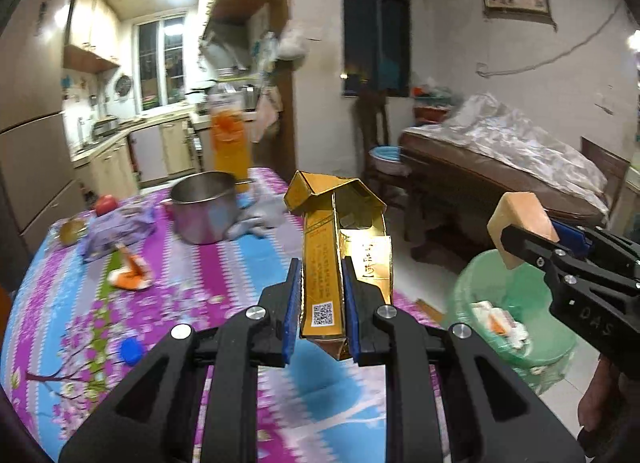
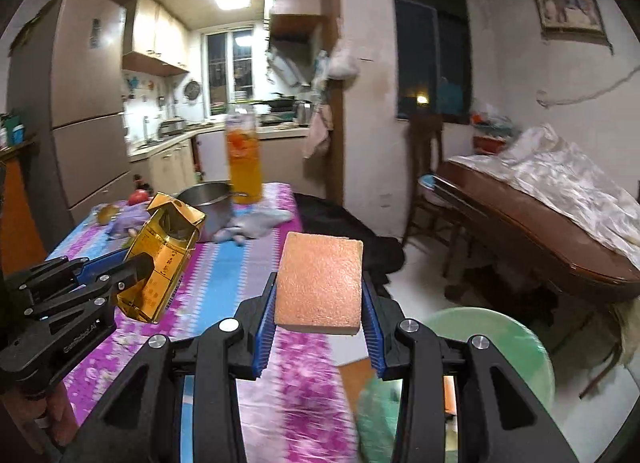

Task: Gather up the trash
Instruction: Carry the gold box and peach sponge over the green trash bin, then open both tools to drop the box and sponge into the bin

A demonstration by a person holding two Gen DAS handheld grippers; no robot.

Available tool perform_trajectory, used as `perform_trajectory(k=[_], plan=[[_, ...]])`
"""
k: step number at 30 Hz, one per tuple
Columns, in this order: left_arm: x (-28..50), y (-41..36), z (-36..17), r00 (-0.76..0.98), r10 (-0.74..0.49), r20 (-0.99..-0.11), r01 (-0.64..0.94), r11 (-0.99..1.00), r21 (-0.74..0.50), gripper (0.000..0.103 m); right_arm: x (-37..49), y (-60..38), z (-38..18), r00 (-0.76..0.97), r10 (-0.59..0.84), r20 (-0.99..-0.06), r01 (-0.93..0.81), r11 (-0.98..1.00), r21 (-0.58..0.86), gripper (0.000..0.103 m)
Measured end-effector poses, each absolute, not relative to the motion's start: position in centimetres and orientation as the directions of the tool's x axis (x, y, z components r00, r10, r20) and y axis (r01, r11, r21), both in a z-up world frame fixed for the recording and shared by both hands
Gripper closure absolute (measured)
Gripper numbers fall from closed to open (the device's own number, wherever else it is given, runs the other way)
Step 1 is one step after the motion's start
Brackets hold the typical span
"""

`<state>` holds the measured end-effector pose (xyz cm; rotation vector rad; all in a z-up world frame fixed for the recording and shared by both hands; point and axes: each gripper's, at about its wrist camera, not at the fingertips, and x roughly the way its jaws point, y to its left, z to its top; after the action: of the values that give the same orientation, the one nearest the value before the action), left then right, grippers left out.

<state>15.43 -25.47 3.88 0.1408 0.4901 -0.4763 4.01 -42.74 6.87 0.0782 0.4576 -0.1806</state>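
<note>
L gripper [image 1: 320, 303] clenched on gold carton [image 1: 340, 259], pads pinching its narrow sides near bottom end; carton held up above edge of floral table [image 1: 224, 263], flap end open & creased. R gripper [image 2: 319, 303] clamped on orange sponge block [image 2: 320, 283], pads on its two side faces, block flat-side up. Green bin [image 1: 516, 315] on floor just beside table, lined w/ bag, already some wrappers inside; R gripper hangs over it in L wrist view.

Handling, judged: carton looks empty, light, thin card – crushes easy, so grip on folded side edges is best, not the open mouth. Sponge soft, springy, light; squeezes under pads, low slip risk.

More scraps on table: orange-white wrapper [image 1: 130, 273], blue cap [image 1: 131, 350]. Steel pot [image 1: 202, 205] & juice bottle [image 1: 230, 139] likely not trash
</note>
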Motion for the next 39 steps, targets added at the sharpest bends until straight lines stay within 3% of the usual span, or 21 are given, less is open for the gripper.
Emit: perform_trajectory(k=[10, 19, 29, 39], plan=[[14.8, -34.4, 2.6, 0.667, -0.519, -0.535, 0.612, 0.791, -0.005, 0.085, 1.5, -53.1, 5.1, 0.811, -0.264, -0.522, 0.333, 0.942, 0.041, 0.064], [15.2, -41.2, -0.4, 0.555, -0.55, -0.624, 0.685, 0.728, -0.032, 0.085, 2.0, -60.2, 1.6, 0.718, -0.288, -0.634, 0.4, 0.916, 0.038, 0.064], [16.2, -45.1, -4.6, 0.447, -0.531, -0.72, 0.717, 0.694, -0.067, 0.085, 4.1, -62.8, -3.4, 0.638, -0.243, -0.73, 0.405, 0.913, 0.051, 0.064], [16.0, -46.3, -5.3, 0.438, -0.523, -0.731, 0.72, 0.691, -0.062, 0.085, 4.3, -62.5, -4.8, 0.628, -0.231, -0.743, 0.407, 0.912, 0.061, 0.064]])
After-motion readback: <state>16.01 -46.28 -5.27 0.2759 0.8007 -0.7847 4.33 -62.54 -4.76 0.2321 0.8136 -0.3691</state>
